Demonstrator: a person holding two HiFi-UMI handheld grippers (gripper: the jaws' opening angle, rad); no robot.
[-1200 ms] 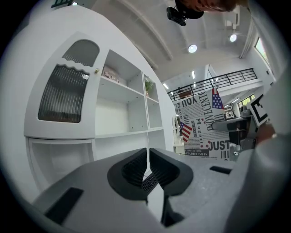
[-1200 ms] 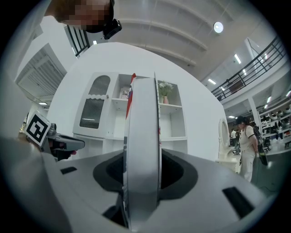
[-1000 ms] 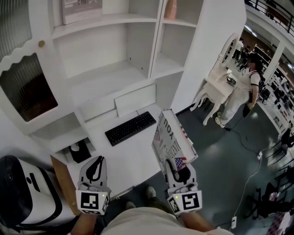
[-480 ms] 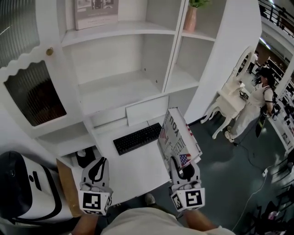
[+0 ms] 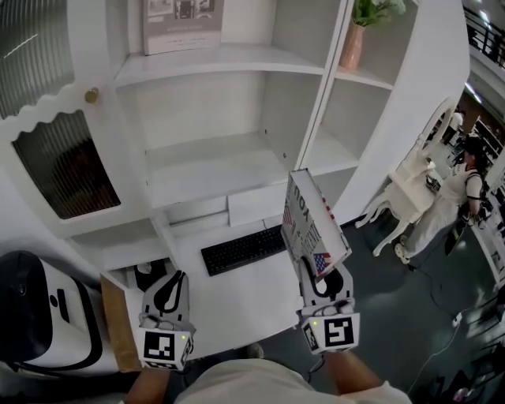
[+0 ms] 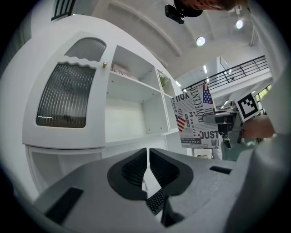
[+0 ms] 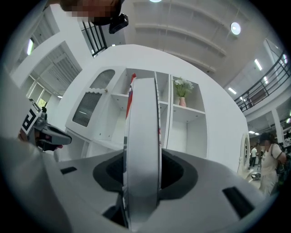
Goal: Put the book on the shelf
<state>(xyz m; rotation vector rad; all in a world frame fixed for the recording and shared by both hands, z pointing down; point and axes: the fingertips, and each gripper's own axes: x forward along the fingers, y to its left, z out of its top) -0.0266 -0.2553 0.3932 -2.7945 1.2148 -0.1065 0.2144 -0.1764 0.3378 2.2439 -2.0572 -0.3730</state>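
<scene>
The book, its cover printed with newspaper text and flags, stands upright over the desk's right edge. My right gripper is shut on its lower end. In the right gripper view the book shows edge-on between the pads, in front of the white shelf unit. The left gripper view shows the book off to the right. My left gripper hovers over the desk's front left, shut with nothing in it. The wide middle shelf lies bare behind the book.
A black keyboard lies on the white desk. A framed picture and a pink vase with a plant stand on the upper shelves. A ribbed-glass cabinet door is at left. A person stands far right.
Both grippers have moved forward toward the shelf unit. The right one has risen with the book, which now stands closer to the middle shelf.
</scene>
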